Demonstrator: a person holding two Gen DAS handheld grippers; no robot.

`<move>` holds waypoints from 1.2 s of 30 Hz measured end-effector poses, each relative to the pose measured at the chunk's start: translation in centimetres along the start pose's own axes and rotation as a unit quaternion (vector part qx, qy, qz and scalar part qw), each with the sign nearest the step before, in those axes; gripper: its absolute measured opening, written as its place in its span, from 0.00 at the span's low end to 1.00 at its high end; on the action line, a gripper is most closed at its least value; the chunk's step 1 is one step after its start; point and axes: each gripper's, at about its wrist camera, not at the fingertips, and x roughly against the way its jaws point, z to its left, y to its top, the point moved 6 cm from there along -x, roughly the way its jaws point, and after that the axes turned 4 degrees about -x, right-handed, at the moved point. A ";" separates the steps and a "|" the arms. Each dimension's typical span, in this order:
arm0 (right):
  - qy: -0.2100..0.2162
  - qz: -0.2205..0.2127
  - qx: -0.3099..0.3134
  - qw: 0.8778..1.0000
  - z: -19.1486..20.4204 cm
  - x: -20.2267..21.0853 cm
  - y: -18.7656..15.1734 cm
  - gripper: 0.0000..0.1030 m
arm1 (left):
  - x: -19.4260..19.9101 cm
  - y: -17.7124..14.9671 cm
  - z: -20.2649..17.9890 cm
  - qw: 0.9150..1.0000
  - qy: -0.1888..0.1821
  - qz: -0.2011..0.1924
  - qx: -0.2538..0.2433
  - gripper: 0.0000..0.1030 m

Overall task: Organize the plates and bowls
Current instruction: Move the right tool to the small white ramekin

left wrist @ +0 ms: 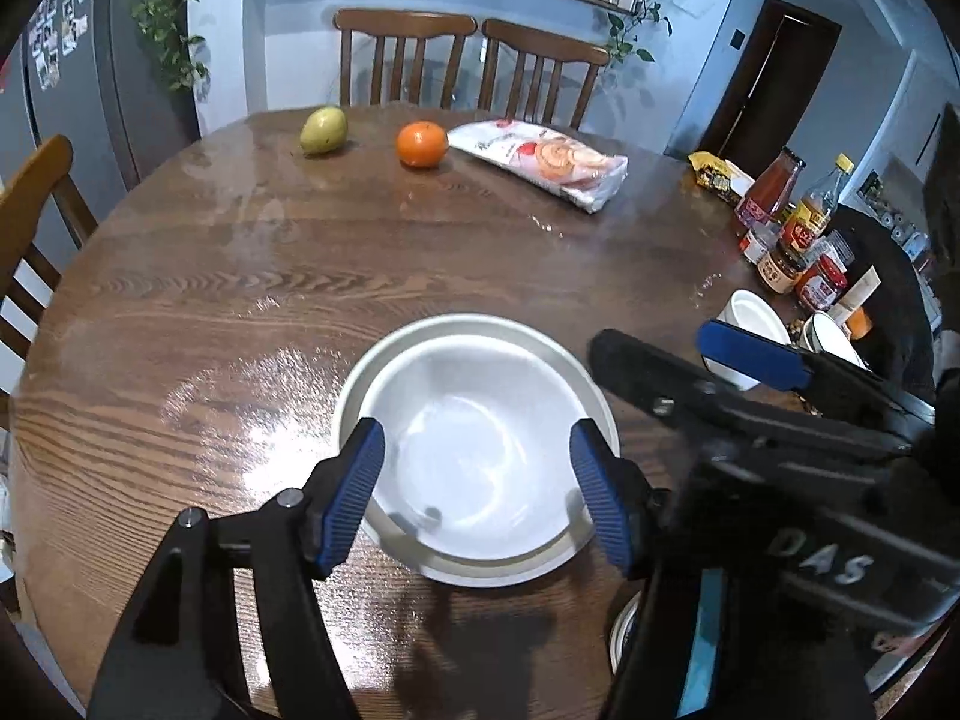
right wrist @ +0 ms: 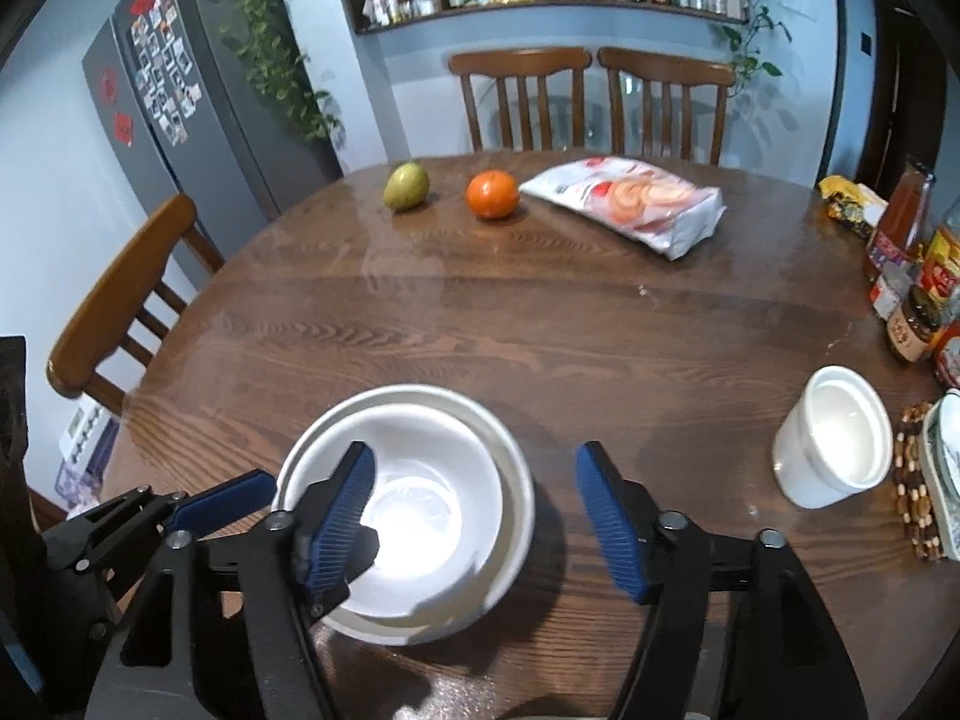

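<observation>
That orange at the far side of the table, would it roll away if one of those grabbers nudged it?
Probably yes. The orange is round and sits loose on the glossy table, so a nudge would likely send it rolling. Its skin looks firm, so it should hold its shape in a gentle grip. The pear beside it might stop a roll that way.

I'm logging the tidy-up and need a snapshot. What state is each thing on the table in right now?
Inner bowl: upright, empty, nested in the outer bowl.
Outer bowl: upright on the table.
White cup: upright, standing apart.
Left tongs: open, holding nothing.
Right tongs: open, holding nothing.
Snack bag: lying flat, looks sealed.
Orange: whole.
</observation>
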 end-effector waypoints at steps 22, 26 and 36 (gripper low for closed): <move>-0.005 -0.109 -0.115 0.987 -11.3 9.1 5.0 0.92 | 0.6 5.9 -13.3 0.991 -0.074 -0.038 -0.106 0.75; -0.070 -0.109 -0.133 0.983 -15.2 8.5 6.0 0.92 | -0.6 7.1 -15.6 0.988 -0.080 -0.043 -0.127 0.75; -0.049 -0.044 -0.201 0.977 -21.6 3.9 6.2 0.92 | -6.1 7.3 -17.8 0.987 -0.101 -0.007 -0.127 0.75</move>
